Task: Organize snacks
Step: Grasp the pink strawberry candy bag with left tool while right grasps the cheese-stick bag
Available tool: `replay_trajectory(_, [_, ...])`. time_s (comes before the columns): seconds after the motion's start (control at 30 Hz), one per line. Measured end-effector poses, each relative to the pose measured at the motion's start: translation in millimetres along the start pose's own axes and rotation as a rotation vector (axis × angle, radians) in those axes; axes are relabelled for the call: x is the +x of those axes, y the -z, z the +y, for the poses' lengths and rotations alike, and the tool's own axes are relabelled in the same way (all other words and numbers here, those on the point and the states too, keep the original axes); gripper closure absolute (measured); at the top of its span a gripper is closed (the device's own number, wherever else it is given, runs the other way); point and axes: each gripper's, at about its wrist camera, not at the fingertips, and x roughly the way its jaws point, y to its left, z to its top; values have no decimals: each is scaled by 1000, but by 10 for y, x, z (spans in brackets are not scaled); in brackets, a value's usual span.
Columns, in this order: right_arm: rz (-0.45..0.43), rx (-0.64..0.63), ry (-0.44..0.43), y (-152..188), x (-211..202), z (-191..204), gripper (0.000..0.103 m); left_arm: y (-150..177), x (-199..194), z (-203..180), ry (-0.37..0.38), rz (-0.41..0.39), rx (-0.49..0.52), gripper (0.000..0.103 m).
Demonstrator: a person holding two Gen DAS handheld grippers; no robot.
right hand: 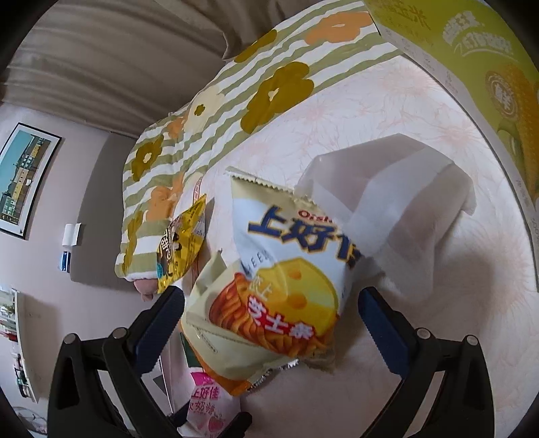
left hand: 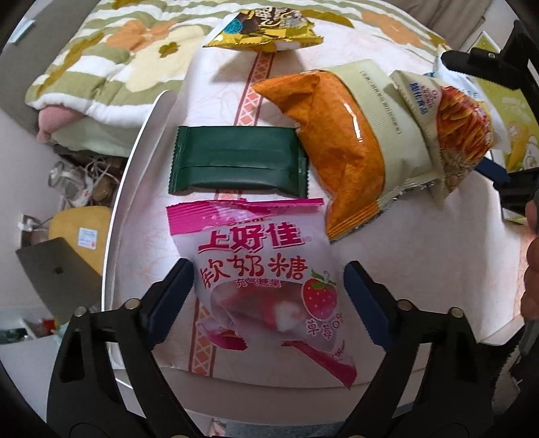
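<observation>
A pink strawberry candy bag (left hand: pixel 256 279) lies on the pale sheet between the fingers of my left gripper (left hand: pixel 267 273), which points down at it. The left pad is at the bag's edge and the right pad stands a little off it, so the gripper is open. Beyond the bag lie a dark green packet (left hand: pixel 239 161), an orange bag (left hand: pixel 340 141) and a gold packet (left hand: pixel 266 27). My right gripper (right hand: pixel 271 300) is open around a cheese-stick bag (right hand: pixel 286 269) that rests on the orange bag (right hand: pixel 215 357). The pink bag (right hand: pixel 205 404) shows below it.
A white paper bag (right hand: pixel 387 202) lies just behind the cheese-stick bag. A yellow-green box (right hand: pixel 488 67) stands at the right. A flowered quilt (left hand: pixel 101 67) is bunched at the back left. The bed's edge (left hand: pixel 118 209) runs down the left, with a laptop (left hand: pixel 57 269) and clutter below.
</observation>
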Motion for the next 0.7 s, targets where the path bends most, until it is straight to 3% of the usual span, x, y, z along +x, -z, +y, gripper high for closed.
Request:
replay_trajectory(0.33, [43, 53, -31, -1, 115, -126, 14, 28, -39, 53, -25, -10, 5, 45])
replay_trajectory(0.53, [46, 63, -51, 0, 112, -147, 19, 27, -103, 58, -21, -15, -4, 52])
replay_trajectory(0.63, [51, 60, -87, 12, 93, -150, 37, 40, -161, 82, -17, -21, -13, 54])
replay_trajectory(0.7, [55, 44, -88, 24, 88, -113, 40, 42, -199, 109, -11, -29, -18, 54])
